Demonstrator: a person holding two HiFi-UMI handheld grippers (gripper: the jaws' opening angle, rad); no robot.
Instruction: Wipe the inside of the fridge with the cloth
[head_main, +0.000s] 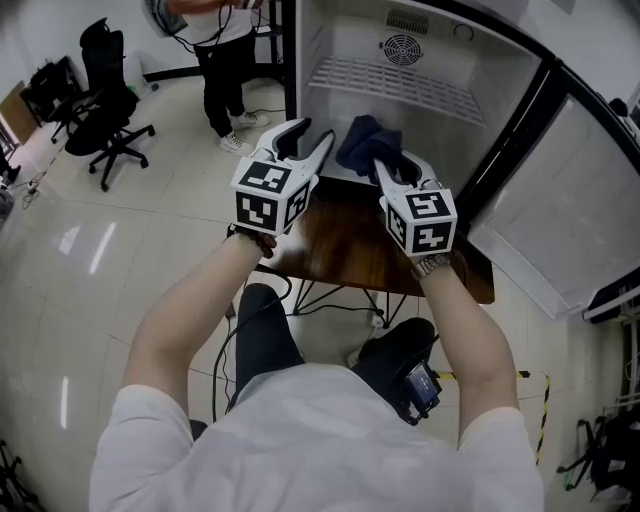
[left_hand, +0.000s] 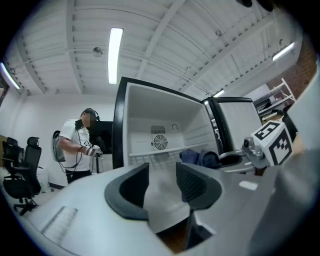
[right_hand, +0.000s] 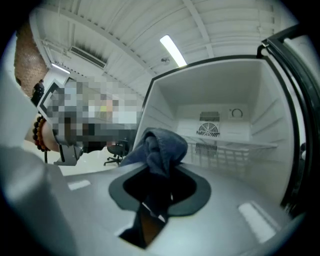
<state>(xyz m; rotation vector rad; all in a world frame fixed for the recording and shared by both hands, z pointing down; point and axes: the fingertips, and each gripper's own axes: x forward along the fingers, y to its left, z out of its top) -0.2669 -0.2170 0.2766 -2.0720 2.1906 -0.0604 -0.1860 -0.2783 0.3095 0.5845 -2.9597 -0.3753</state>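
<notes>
Nearest, the left gripper (head_main: 305, 142) has its jaws spread with nothing between them. Beside it, the right gripper (head_main: 393, 165) has its jaws pinching the dark blue cloth (head_main: 365, 138), which bunches up above them. Under both lies a dark wooden surface (head_main: 335, 245) on thin metal legs. Just beyond stands the open white fridge (head_main: 345, 40), with a wire shelf (head_main: 395, 85), a round fan grille (head_main: 401, 48) and its door (head_main: 570, 210) swung to the right. Farther left, on the glossy pale floor (head_main: 80, 250), are a black office chair (head_main: 105, 115) and a standing person (head_main: 225, 70).
</notes>
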